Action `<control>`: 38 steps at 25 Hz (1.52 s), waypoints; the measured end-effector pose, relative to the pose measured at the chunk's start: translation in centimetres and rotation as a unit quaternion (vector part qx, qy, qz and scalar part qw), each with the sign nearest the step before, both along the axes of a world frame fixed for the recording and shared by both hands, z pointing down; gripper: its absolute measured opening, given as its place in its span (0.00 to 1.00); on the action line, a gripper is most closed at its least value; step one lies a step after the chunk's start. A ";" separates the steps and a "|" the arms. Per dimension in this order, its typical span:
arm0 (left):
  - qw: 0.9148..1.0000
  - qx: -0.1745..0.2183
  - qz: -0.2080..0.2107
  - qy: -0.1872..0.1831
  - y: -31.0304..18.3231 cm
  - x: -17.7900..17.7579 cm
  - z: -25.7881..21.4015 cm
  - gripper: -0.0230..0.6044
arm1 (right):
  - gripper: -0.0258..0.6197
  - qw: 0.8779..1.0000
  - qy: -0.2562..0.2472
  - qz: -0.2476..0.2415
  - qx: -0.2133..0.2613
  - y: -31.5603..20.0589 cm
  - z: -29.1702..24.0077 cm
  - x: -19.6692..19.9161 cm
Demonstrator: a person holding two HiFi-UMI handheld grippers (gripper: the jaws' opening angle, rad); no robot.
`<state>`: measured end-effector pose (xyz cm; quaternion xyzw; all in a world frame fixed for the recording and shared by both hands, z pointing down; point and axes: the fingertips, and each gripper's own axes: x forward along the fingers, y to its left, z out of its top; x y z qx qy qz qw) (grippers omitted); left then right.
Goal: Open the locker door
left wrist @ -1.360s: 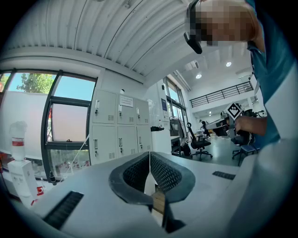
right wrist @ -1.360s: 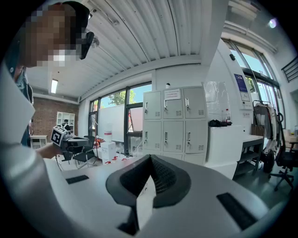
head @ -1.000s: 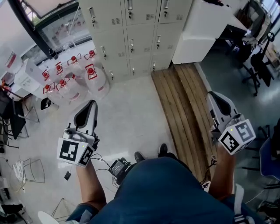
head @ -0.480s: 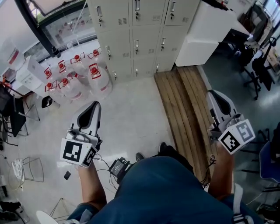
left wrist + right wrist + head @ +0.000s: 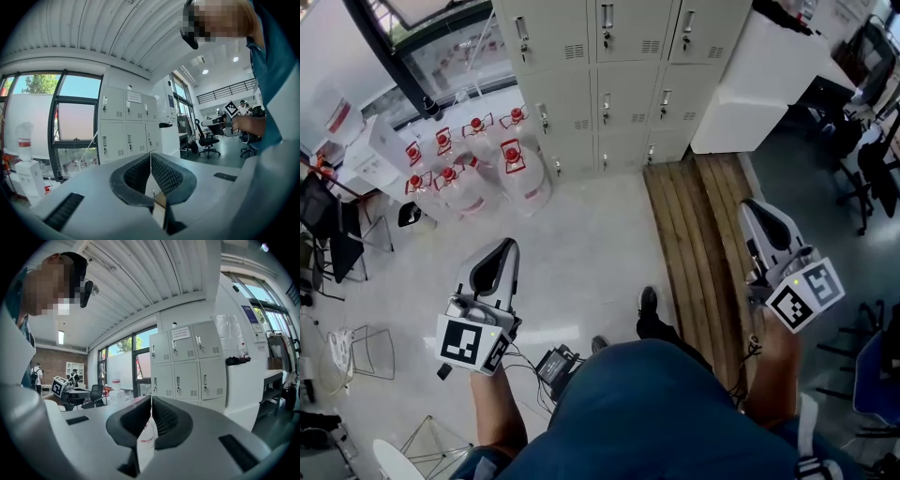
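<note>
The beige lockers (image 5: 605,80) stand at the far end of the floor, every visible door closed, each with a small handle. They also show in the left gripper view as lockers (image 5: 125,129) and in the right gripper view as lockers (image 5: 187,366), still some way off. My left gripper (image 5: 504,246) hangs over the pale floor, jaws shut with nothing between them (image 5: 151,157). My right gripper (image 5: 753,206) is held over the wooden planks, also shut and empty (image 5: 151,399). Neither touches a locker.
Several water jugs with red caps (image 5: 473,164) crowd the floor left of the lockers. A strip of wooden planks (image 5: 698,248) runs toward the lockers on the right. A white cabinet (image 5: 764,80) stands beside them. Office chairs (image 5: 877,159) sit at far right, a wire rack (image 5: 366,361) at left.
The lockers and jugs have slid lower in the head view, showing more doors. The left gripper sits lower in the frame. A foot has stepped forward. Both jaws stay shut.
</note>
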<state>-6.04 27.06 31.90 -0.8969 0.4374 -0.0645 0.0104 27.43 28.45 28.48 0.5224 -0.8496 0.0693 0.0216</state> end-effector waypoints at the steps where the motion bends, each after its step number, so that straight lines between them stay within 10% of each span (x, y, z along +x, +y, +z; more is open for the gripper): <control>1: 1.000 -0.001 -0.003 -0.002 -0.7 0.6 0.1 0.07 | 0.10 1.000 -0.002 -0.005 -0.001 -1.3 0.3 0.5; 18: 0.996 -0.018 -0.092 0.012 -12.1 8.1 -0.8 0.07 | 0.10 0.993 -0.012 -0.113 -0.010 -19.7 0.0 4.7; 38: 0.997 0.002 -0.070 -0.036 -17.9 19.3 -2.7 0.07 | 0.10 0.991 -0.045 -0.129 -0.012 -24.0 3.0 13.8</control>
